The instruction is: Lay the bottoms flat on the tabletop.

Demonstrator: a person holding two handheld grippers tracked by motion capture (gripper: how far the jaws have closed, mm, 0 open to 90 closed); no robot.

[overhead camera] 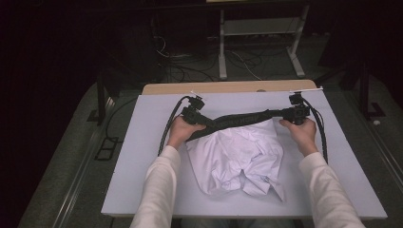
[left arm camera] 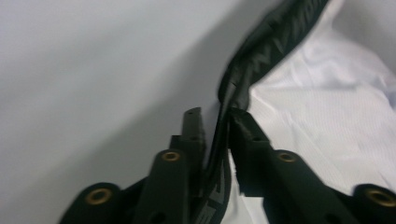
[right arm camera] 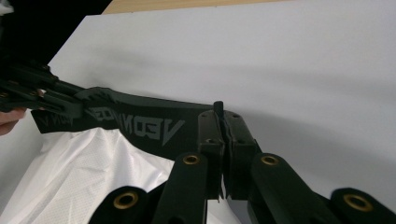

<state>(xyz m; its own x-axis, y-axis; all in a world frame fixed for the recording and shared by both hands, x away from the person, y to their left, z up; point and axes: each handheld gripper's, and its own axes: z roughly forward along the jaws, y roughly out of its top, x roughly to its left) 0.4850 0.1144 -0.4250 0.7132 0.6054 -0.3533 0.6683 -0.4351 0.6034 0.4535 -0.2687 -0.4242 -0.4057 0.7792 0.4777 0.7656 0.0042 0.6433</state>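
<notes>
Stretching a black waistband [overhead camera: 237,119] between both tools, the person holds a pair of white shorts [overhead camera: 240,156] over the white board [overhead camera: 142,156].

L gripper [overhead camera: 196,116] is clenched on the band's left end; in the left gripper view the jaws pinch the folded black elastic [left arm camera: 224,140] w/ the white fabric [left arm camera: 327,116] falling away to one side. R gripper [overhead camera: 295,113] is clamped tight on the right end; in the right gripper view the jaws sit closed on the band [right arm camera: 154,123], no gap showing.

Key relation: the band's long axis runs left-right across the board, from one tool to the other, sagging a bit lower at the L end. The garment body hangs/lies toward the person, below the band, crumpled & bunched at the near edge. So any laying-out or fold prob. turns on moving both tools together, away from or toward the person, keeping the band taut. Neither hand is nearer; each already has its end.

Writing: light block letters are woven on the band. From the right gripper view they read mirrored/upside down, approx. "VEDNNOS..."; can't make out a sure brand. Letters in the left gripper view are too blurred to read.

Behind the board: a wooden table edge [overhead camera: 228,87] and floor cables [overhead camera: 190,66].
</notes>
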